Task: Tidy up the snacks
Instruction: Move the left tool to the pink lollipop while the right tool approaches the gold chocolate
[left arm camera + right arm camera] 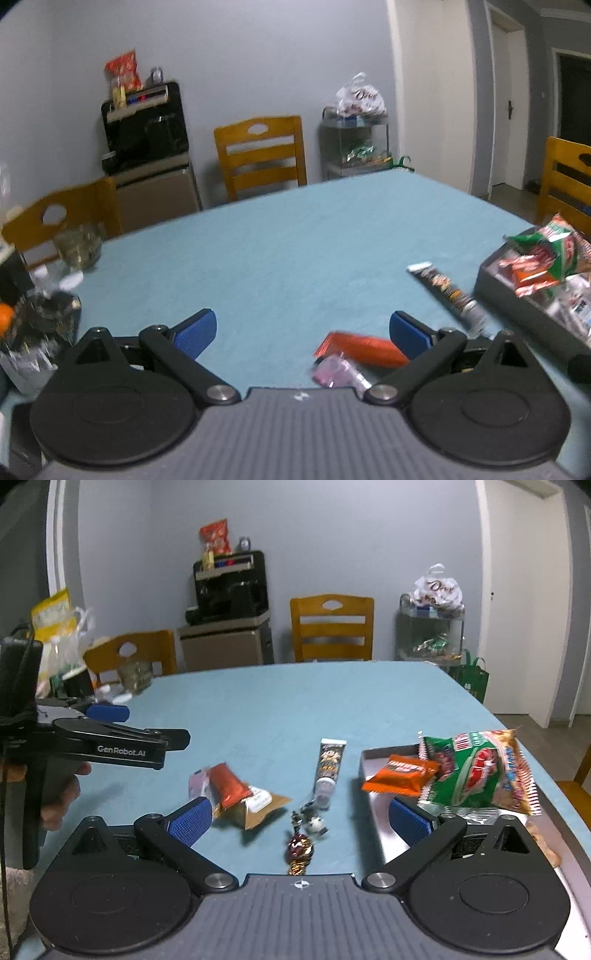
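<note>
The far half of the table lies bare, open to any pass; nearer, loose snacks crowd the middle: a red bar, a brown packet, an upright tube, small candies; narrow blue gaps run between them; the tray blocks the right, heaped with a green bag and an orange pack; jars and bags block the far left corner; the left gripper hangs over the left side.
</note>
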The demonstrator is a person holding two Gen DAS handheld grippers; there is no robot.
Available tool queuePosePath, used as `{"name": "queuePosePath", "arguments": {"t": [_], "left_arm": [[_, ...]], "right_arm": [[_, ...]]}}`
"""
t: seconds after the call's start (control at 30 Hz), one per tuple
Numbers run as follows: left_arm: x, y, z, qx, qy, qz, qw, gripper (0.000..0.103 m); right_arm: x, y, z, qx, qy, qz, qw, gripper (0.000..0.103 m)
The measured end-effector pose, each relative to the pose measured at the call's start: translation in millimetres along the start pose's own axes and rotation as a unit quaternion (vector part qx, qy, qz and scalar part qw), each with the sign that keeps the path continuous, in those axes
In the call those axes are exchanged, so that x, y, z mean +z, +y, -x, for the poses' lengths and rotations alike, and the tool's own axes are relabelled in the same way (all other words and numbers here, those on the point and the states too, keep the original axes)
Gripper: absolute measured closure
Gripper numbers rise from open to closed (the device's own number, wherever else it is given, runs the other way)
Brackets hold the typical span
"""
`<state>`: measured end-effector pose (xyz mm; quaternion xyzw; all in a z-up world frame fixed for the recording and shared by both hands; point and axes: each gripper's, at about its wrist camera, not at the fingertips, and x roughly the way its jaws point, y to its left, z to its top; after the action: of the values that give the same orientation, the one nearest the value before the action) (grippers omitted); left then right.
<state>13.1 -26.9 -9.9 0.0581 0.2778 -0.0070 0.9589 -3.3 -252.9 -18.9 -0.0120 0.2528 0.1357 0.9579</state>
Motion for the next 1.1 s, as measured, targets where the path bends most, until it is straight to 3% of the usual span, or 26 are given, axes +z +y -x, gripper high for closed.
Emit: {"name": "queuePosePath", "arguments": {"t": [0.2, 0.4, 0.53, 0.87, 0.97, 1.1], "left_arm": [[-20, 12, -30, -0.027, 0.040, 0.020, 0.9986, 0.002], [-31, -2, -40, -0.058, 0.066, 0.015, 0.9960, 0.002], [-35, -14, -43, -0.054, 0.071, 0.003, 0.9960, 0.002], [-41, -13, -59, -0.052, 0.090, -0.001, 0.9947, 0.002], [-39, -6, -58, -0.039, 0.088, -0.012, 0.9953, 0.002], [-36, 6, -55, -0.050, 0.086, 0.019, 0.9949, 0.002]], "right_arm": [[-8, 20, -22, -0.022, 0.013, 0.028, 0.999, 0.000], [-16, 29, -38, -0.022, 0.028, 0.037, 0.999, 0.002], [-17, 34, -46, -0.015, 0.038, 0.044, 0.998, 0.006], [-19, 31, -55, -0.011, 0.051, 0.036, 0.998, 0.031], [-20, 32, -55, -0.008, 0.051, 0.039, 0.998, 0.031], [-22, 31, -54, -0.008, 0.047, 0.041, 0.998, 0.031]]}}
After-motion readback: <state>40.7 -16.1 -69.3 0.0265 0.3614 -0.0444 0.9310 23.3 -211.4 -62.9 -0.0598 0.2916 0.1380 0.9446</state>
